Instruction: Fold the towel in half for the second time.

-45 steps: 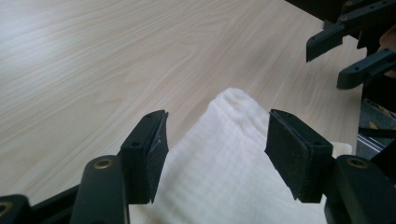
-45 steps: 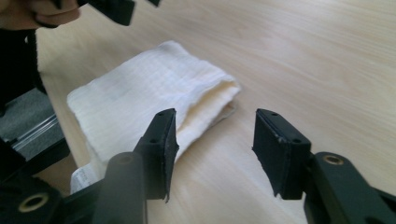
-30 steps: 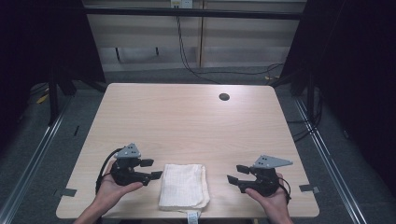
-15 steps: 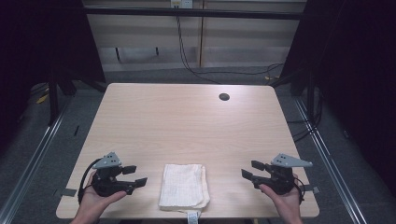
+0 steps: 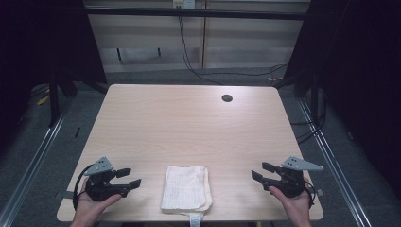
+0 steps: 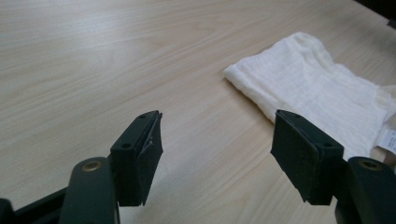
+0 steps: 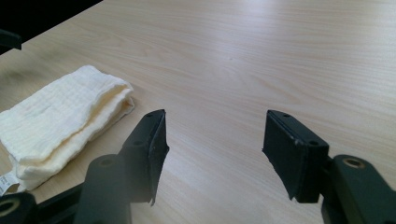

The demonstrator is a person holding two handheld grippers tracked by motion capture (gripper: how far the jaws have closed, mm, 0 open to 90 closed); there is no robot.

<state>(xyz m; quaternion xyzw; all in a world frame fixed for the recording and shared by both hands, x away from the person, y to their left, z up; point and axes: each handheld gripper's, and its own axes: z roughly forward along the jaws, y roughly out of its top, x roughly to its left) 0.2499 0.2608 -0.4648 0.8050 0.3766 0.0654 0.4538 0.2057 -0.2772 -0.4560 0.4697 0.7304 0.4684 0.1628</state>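
folded white cloth (image 5: 186,187) at near tabletop (image 5: 189,127) edge, between your hands | left gripper (image 5: 128,179) and right gripper (image 5: 259,171) fingers spread, empty | approach low, pinch a corner each

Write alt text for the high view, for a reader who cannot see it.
A folded white cloth lies at the near edge of a light wooden table, between two hand-held black grippers. The left gripper and the right gripper both sit open and apart from the cloth, jaws pointing toward it. A small dark round spot marks the far side.
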